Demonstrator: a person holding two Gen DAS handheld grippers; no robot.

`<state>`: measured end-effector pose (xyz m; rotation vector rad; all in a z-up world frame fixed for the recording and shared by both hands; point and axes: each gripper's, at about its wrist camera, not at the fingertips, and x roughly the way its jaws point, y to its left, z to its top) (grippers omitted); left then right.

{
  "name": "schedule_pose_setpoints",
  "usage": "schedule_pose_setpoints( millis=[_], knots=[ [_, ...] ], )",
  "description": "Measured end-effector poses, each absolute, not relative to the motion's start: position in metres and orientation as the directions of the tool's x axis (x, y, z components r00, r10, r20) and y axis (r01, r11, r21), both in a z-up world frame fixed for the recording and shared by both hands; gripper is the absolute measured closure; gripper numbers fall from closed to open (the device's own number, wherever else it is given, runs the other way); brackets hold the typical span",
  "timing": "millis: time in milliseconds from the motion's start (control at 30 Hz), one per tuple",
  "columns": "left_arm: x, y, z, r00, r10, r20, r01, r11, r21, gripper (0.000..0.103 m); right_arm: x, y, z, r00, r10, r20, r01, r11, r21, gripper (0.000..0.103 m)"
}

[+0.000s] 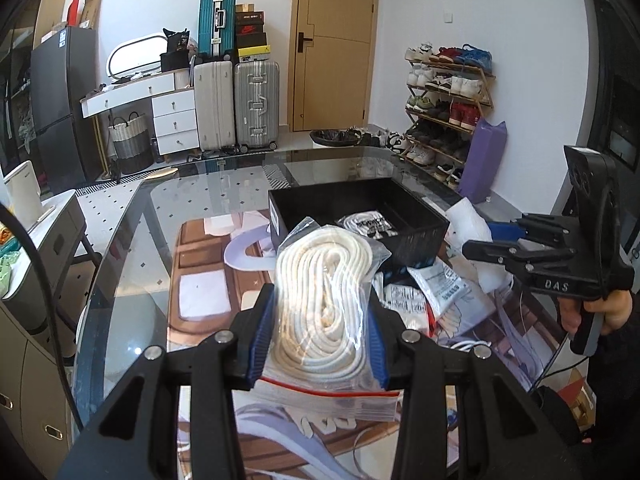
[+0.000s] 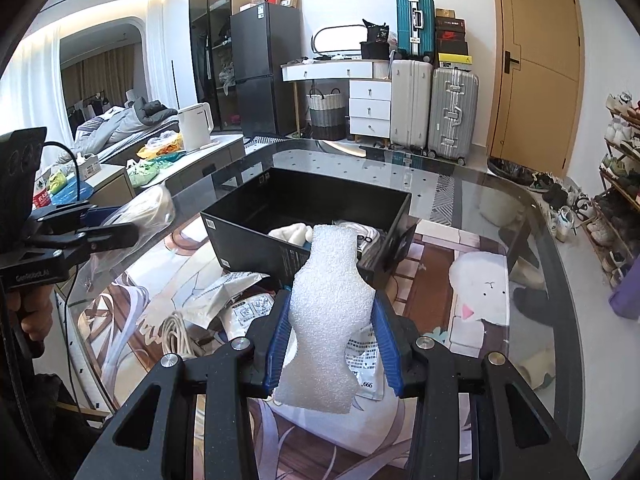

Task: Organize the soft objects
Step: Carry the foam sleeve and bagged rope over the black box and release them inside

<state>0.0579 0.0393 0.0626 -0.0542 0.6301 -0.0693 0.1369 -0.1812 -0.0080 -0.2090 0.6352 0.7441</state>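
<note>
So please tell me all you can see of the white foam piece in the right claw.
The foam piece is white, with a pebbly, spongy-looking surface and a waisted, wavy outline. It stands roughly upright, pinched at its middle between the blue pads of the right claw, above the table in front of the black box.

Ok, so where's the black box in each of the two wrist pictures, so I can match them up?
Left wrist view: the black box sits right of centre on the glass table, beyond the bagged white rope held in the left gripper.
Right wrist view: the box sits at centre, behind the white foam piece held in the right gripper.
Shared landmark: the teal suitcase.
</note>
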Motion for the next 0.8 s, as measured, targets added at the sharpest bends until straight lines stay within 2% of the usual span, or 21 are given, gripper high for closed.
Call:
schedule_pose_setpoints(
  millis=[800],
  knots=[
    [0.132, 0.03, 0.068, 0.811, -0.093, -0.577, 0.032, 0.993, -0.114, 0.063, 0.169, -0.152, 0.019, 0.559, 0.607, -0.565, -0.706, 0.705, 0.058, 0.062]
  ],
)
